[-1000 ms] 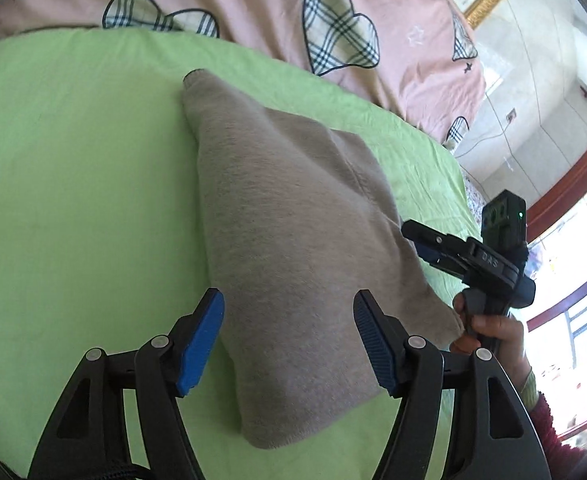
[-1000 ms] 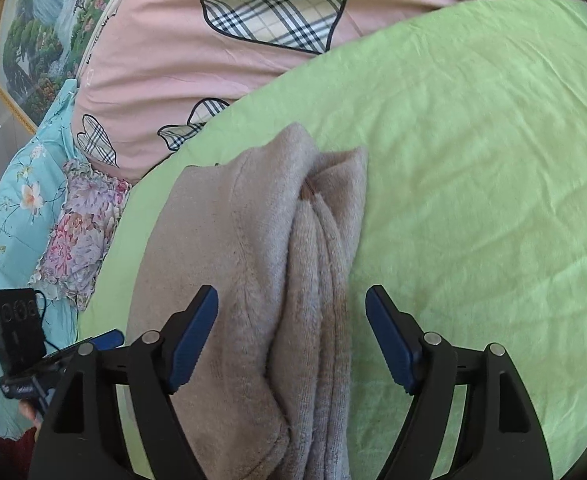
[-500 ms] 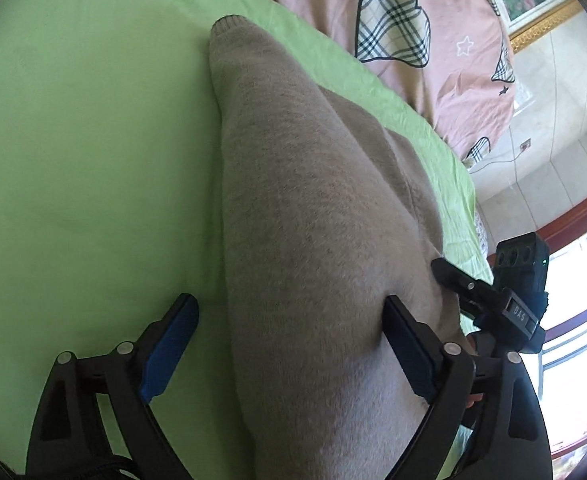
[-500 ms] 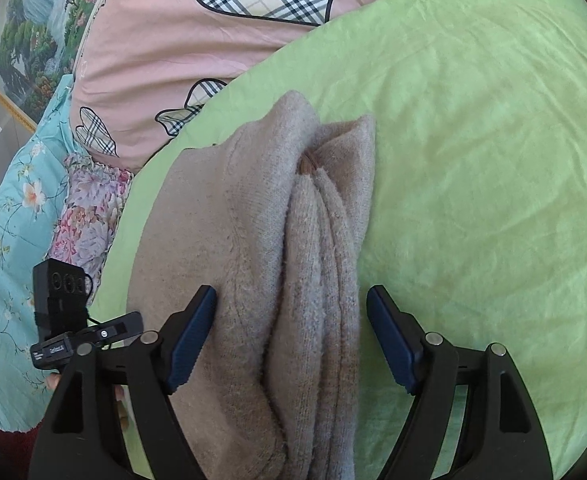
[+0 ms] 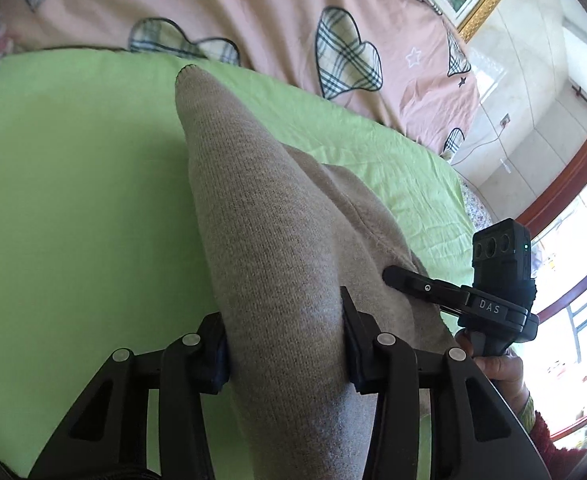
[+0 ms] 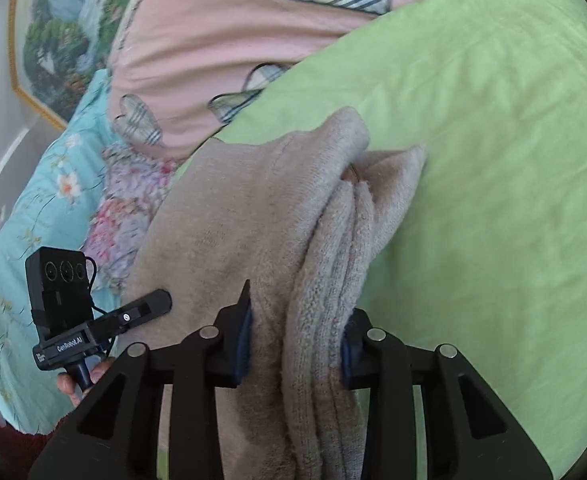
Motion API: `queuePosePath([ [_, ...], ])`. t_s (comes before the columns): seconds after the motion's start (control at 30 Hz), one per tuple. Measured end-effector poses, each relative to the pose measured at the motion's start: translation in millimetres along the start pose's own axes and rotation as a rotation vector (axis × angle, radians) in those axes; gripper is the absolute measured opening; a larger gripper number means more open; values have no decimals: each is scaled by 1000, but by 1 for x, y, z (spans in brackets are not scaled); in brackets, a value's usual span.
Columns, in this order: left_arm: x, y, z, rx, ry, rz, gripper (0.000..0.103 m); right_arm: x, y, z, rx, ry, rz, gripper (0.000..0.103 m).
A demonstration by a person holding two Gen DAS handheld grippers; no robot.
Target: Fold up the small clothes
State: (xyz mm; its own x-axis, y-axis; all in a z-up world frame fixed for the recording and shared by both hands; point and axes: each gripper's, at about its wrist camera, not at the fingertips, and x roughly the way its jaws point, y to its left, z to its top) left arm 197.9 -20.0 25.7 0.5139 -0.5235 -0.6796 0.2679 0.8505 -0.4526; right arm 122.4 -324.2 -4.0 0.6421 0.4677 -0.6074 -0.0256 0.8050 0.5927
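Note:
A beige knitted garment lies folded lengthwise on a green sheet. My left gripper is shut on its near fold, the cloth bulging between the fingers. My right gripper is shut on the stacked layered edge of the same garment, which runs away from me across the green sheet. Each gripper shows in the other's view: the right one at the garment's right side, the left one at its left side.
A pink quilt with plaid hearts borders the far side of the sheet. A turquoise floral cover lies to the left in the right wrist view. A window and wood frame stand at the right.
Both grippers have closed from wide open onto the garment, each pinching its end. The cloth now bunches up between the fingers.

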Motion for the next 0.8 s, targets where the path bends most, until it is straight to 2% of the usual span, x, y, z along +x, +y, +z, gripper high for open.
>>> queuePosePath([
  [0.17, -55, 33, -32, -13, -27, 61, 44, 38, 48, -25, -59, 34, 71, 36],
  [0.3, -64, 68, -56, -87, -25, 76, 45, 66, 65, -38, -80, 76, 82, 35],
  [0.43, -52, 86, -76, -122, -8, 98, 53, 81, 62, -48, -91, 102, 23, 38],
  [0.5, -55, 90, -80, -146, -11, 82, 62, 79, 59, -49, -71, 113, 11, 43],
  [0.53, -58, 91, -80, -150, -13, 76, 66, 77, 59, -48, -68, 115, -10, 51],
  [0.57, -61, 93, -80, -153, -14, 75, 67, 73, 59, -48, -67, 118, -33, 56],
  [0.6, -64, 94, -79, -154, -18, 83, 69, 66, 61, -47, -68, 112, -62, 58],
  [0.73, -80, 103, -77, -170, -65, 98, 71, 39, 79, -38, -108, -6, -145, 59],
  [0.8, -80, 110, -79, -196, -64, 106, 72, 39, 91, -31, -145, -21, -155, 59],
])
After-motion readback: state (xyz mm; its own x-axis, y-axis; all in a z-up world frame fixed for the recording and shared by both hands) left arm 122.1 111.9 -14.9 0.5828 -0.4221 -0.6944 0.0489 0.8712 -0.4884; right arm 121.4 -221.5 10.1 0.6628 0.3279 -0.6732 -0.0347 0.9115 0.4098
